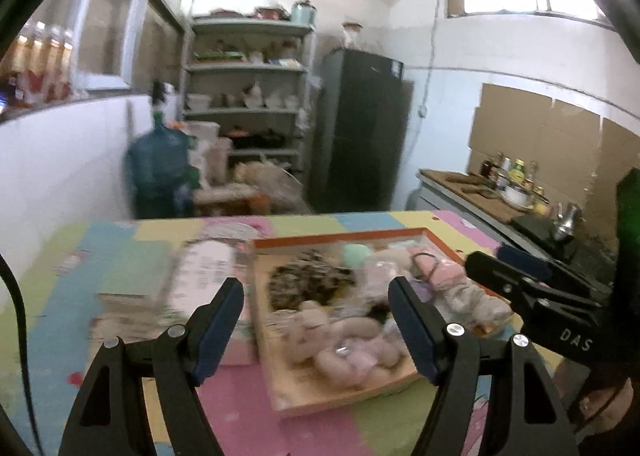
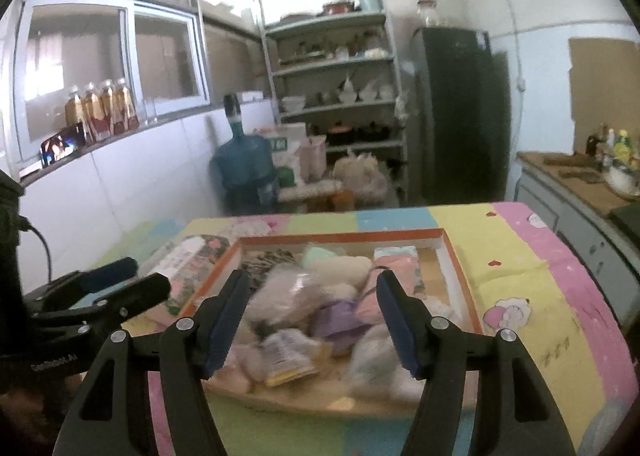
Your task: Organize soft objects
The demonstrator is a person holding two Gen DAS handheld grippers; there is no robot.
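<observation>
A shallow orange-rimmed box (image 1: pixel 340 235) (image 2: pixel 340 235) lies on the pastel patchwork cover. It is heaped with soft items: a leopard-print piece (image 1: pixel 312 280), a mint green ball (image 1: pixel 354 255), a pink plush (image 1: pixel 434 276), beige plush toys (image 1: pixel 340 340), a purple pouch (image 2: pixel 340 316) and small packets (image 2: pixel 288 356). My left gripper (image 1: pixel 315 288) (image 2: pixel 148 276) hangs open above the box's near-left side with nothing between its fingers. My right gripper (image 2: pixel 313 280) (image 1: pixel 492 258) hovers open over the box's near-right part, also empty. Both views are blurred.
A flowered long pack (image 2: pixel 192 260) (image 1: pixel 200 276) and folded cloths (image 1: pixel 124 300) lie left of the box. Behind the table stand a blue water jug (image 2: pixel 244 164), a shelf rack (image 2: pixel 340 88) and a dark fridge (image 2: pixel 456 112). A counter with bottles (image 1: pixel 500 184) runs along the right.
</observation>
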